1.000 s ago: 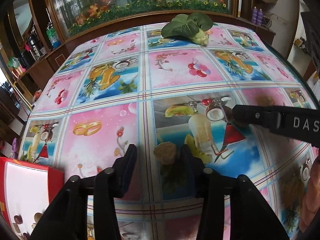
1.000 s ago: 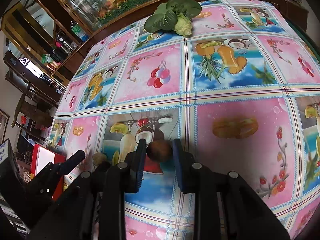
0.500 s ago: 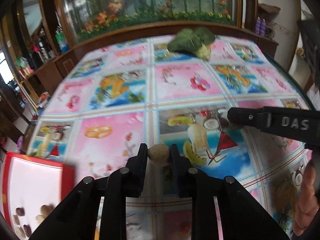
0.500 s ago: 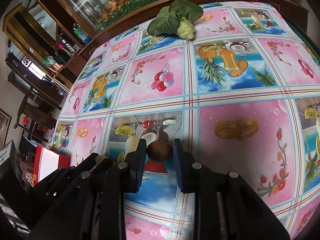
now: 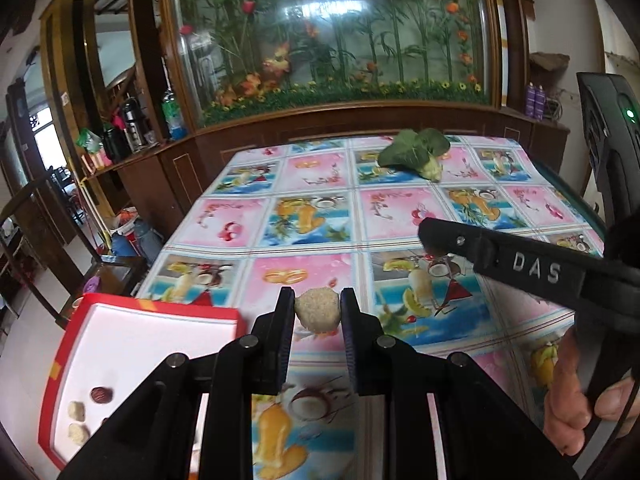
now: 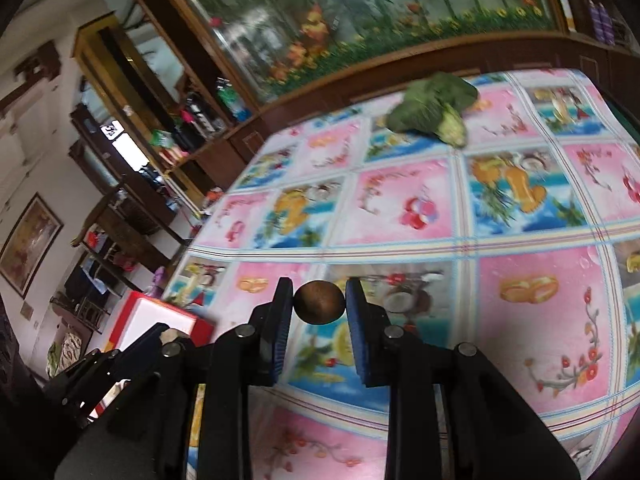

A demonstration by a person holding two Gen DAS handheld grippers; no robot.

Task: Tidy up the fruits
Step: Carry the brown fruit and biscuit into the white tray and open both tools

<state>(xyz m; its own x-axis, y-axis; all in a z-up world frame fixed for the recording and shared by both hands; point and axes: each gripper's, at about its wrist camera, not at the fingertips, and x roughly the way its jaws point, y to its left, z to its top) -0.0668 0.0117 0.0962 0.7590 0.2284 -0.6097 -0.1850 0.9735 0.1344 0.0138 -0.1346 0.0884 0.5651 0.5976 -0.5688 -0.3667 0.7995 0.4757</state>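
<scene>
My left gripper (image 5: 318, 307) is shut on a pale tan, rough-skinned fruit (image 5: 318, 310), held above the fruit-patterned tablecloth (image 5: 320, 216). A red box with a white inside (image 5: 132, 344) lies at the lower left, holding a dark brown fruit (image 5: 101, 395) and two tan pieces (image 5: 77, 411). My right gripper (image 6: 319, 303) is shut on a dark brown round fruit (image 6: 319, 303), also lifted off the cloth. One black finger of the right gripper (image 5: 512, 260) crosses the left wrist view at right, with a hand (image 5: 576, 396) below it. The red box (image 6: 160, 320) shows at the left of the right wrist view.
A green leafy vegetable (image 5: 416, 152) lies at the far end of the table, also seen in the right wrist view (image 6: 434, 110). Behind it stands a wooden cabinet with a glass flower display (image 5: 328, 40). Shelves and clutter fill the room to the left.
My left gripper closed on the tan fruit and lifted it. Both grippers rose and tilted up, so more of the room shows. The red box is nearer in the left view.
</scene>
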